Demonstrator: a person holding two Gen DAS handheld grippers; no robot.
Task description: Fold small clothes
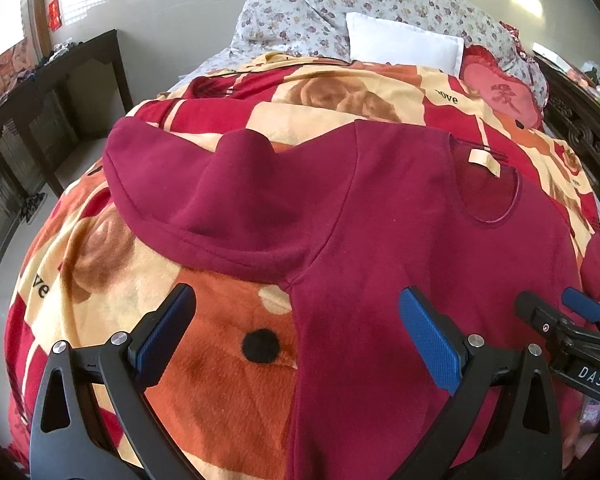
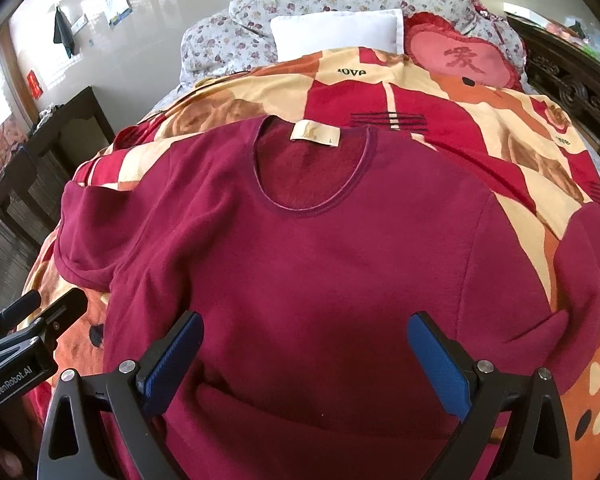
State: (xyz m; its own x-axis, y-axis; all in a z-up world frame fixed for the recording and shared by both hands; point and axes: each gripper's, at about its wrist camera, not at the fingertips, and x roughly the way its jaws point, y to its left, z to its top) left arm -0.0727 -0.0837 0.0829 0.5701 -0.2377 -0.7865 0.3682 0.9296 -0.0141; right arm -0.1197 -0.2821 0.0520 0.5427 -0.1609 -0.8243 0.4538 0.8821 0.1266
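The left gripper (image 1: 296,336) hangs with fingers spread wide over the shirt's side seam at six o'clock in its view, likely placed to take that edge for a first fold. The maroon shirt (image 2: 308,248) lies face up and flat on the patterned blanket (image 1: 204,364), neckline (image 2: 312,196) toward twelve o'clock, cream label (image 2: 315,135) showing, its left sleeve (image 1: 204,196) angled toward ten o'clock. The right gripper (image 2: 306,360), fingers equally apart and holding nothing, hovers above the chest, apparently ready to pinch near the hem.
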